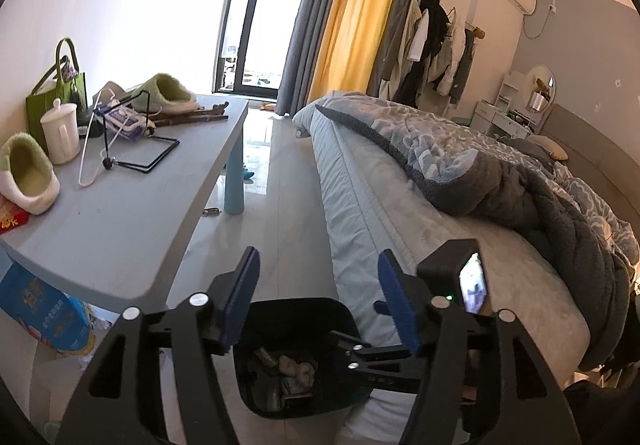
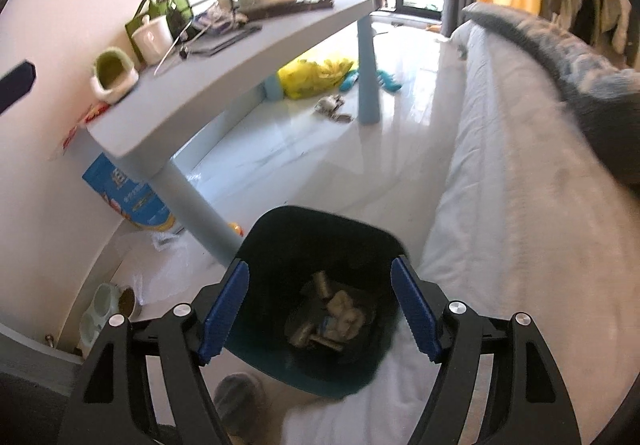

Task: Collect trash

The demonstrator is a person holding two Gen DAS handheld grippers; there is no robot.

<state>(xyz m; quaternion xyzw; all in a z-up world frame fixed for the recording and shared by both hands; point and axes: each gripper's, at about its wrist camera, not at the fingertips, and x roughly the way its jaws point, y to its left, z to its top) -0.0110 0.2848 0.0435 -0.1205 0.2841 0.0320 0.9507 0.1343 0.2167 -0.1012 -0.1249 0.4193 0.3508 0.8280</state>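
Bedroom floor, bin (image 2: 316,301) holding scraps, wedged between table (image 2: 224,77) and bed (image 2: 520,205).
Left gripper (image 1: 318,301) and right gripper (image 2: 320,309): fingers apart, empty (drop looks done); next, probably scraps (image 2: 332,107) under table.

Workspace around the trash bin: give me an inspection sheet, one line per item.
Surface: pale glossy floor between grey table and bed.
Job's things: dark trash bin on the floor beside the bed, crumpled scraps inside; more scraps by the far table leg.
Clutter: green slippers, white cup, green bag, yellow bag under the table.
Grippers: left gripper and right gripper both open, empty, above the bin.
Cables: nothing seen.
Surroundings: yellow curtain, hanging clothes.
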